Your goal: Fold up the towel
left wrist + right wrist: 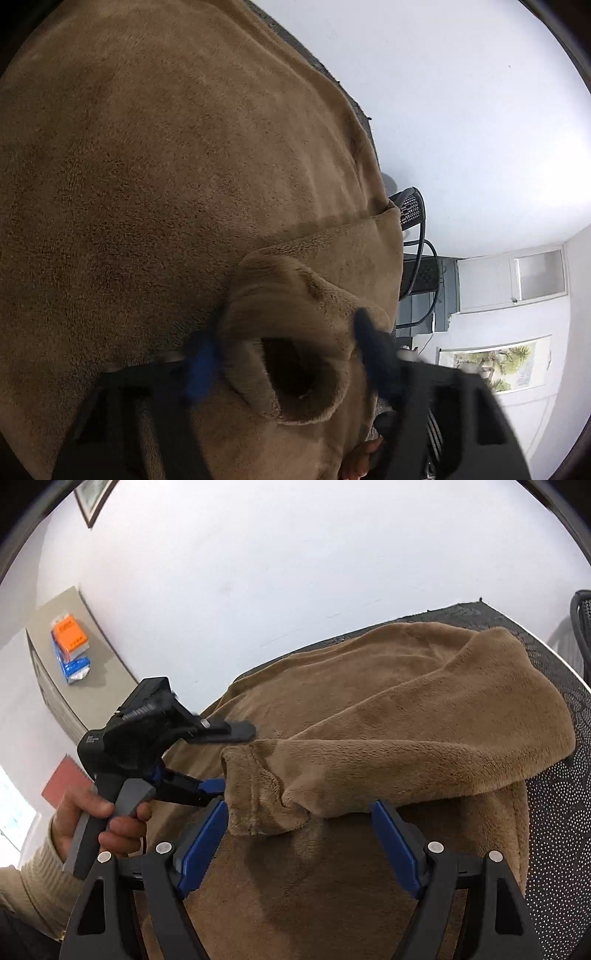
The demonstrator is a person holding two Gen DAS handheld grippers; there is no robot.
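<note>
Your brown towel (pixel 388 709) lies spread over the dark perforated table (pixel 554 812), with one corner drawn up into a fold above the lower layer. Your left gripper (pixel 288 354) has a bunched roll of that corner between its blue pads (pixel 201 365); whether they press it I cannot tell, the view being blurred. Your right gripper (pixel 299 834) stands wide, pads clear of the cloth, holding nothing. Your left hand (pixel 92 823) grasps its handle. A grey shelf (pixel 92 653) carries orange and blue packets (pixel 70 646).
</note>
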